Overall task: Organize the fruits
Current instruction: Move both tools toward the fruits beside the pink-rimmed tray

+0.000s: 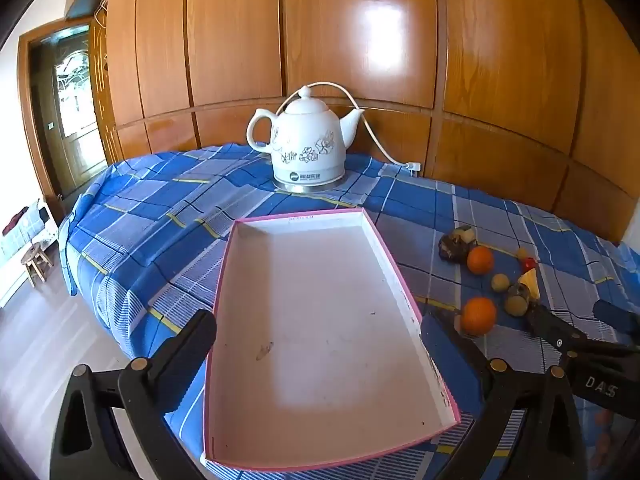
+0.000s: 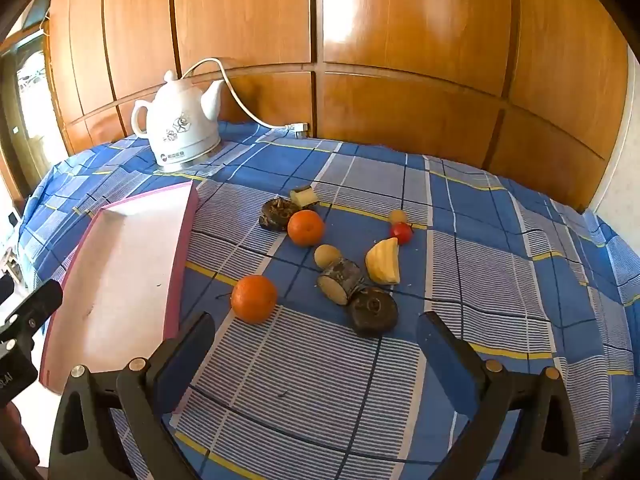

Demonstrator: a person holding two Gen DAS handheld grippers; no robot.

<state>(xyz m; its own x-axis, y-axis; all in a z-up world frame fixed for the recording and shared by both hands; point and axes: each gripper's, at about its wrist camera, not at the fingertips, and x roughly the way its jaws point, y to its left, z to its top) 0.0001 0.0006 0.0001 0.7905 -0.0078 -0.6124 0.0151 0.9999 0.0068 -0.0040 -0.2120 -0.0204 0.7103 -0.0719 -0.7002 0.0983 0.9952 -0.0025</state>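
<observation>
Pink-rimmed tray (image 1: 320,320) empty between my left tongs (image 1: 316,340), spread wide, fruit cluster off to their right, right view alone shows near orange (image 2: 254,298) just ahead of my right tongs (image 2: 316,340), released, holding nothing, checked tablecloth (image 2: 500,240) beneath.

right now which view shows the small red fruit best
The right wrist view. There the small red fruit sits unobstructed near the middle of the cloth, just beyond the yellow wedge. In the left wrist view it is tiny, far off at the right, partly hidden behind that wedge.
</observation>
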